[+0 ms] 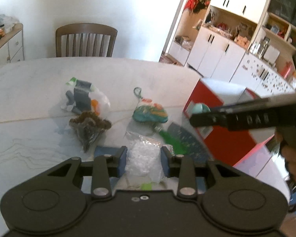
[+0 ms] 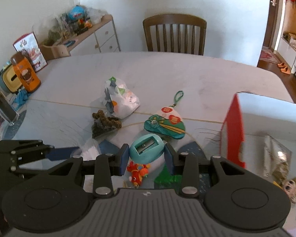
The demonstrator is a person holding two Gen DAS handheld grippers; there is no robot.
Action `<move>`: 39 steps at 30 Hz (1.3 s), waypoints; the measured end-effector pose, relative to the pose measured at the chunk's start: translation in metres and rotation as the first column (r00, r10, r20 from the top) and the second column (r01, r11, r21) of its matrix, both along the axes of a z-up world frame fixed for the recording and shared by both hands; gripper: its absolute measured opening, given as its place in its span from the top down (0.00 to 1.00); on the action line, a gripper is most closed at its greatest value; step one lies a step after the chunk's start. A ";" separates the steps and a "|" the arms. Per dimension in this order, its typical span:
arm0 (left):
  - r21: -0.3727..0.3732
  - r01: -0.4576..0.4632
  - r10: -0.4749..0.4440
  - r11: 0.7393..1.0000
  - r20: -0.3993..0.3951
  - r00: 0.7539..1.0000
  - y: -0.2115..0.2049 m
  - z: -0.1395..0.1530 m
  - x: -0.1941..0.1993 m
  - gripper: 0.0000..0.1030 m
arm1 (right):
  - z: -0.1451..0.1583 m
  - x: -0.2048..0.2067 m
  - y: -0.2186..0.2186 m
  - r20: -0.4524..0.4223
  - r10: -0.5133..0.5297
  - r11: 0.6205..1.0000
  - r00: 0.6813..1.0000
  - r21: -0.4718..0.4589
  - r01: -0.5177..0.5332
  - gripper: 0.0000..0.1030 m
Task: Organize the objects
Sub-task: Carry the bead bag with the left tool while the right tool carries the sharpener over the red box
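White walls, a wooden chair (image 2: 174,33) and crowded shelving ring a pale marbled surface (image 2: 167,73) strewn with small toys. At its right edge stands a red box (image 2: 233,132), open-topped, probably where things are being gathered. Mid-surface lie a teal pouch (image 2: 164,125) and a bag of mixed bits (image 2: 121,100). The left tongs (image 1: 144,156) sit around a clear packet of white beads (image 1: 144,158), its pads at the packet's sides; whether they truly pinch it I cannot tell. The right tongs (image 2: 147,157) clamp a teal pencil sharpener (image 2: 147,151), raised above the surface near the box. Its rounded shell could squirt from the pads if tilted; the slack packet could sag free. Lettering on the right tongs is blurred; only "DAS" seems readable.
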State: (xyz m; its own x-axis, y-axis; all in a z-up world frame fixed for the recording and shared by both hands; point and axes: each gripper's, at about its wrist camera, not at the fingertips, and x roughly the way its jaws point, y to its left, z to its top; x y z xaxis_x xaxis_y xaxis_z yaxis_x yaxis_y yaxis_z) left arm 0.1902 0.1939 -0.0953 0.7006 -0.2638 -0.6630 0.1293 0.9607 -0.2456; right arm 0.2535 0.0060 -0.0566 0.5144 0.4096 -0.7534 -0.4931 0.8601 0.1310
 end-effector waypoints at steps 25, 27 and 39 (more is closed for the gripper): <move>0.002 0.137 -0.137 0.991 0.069 0.988 -0.144 0.061 0.007 0.67 | 0.039 -0.042 -0.170 0.058 -0.139 0.988 0.989 0.076 0.134 0.64; 0.008 0.151 -0.151 0.989 0.063 0.987 -0.159 0.060 0.009 0.67 | 0.039 -0.040 -0.185 0.060 -0.151 0.986 0.987 0.075 0.147 0.64; 0.043 0.188 -0.189 0.981 0.018 0.982 -0.230 0.047 0.031 0.66 | 0.023 -0.016 -0.260 0.049 -0.198 0.979 0.979 0.058 0.196 0.64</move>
State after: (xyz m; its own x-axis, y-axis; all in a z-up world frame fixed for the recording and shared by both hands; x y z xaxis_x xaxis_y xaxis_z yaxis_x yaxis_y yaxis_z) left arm 0.2213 -0.0359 -0.0483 0.6553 -0.3652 -0.6612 0.3136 0.9279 -0.2018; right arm 0.2378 -0.2541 -0.0339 0.6288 0.3344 -0.7020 -0.3223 0.9337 0.1561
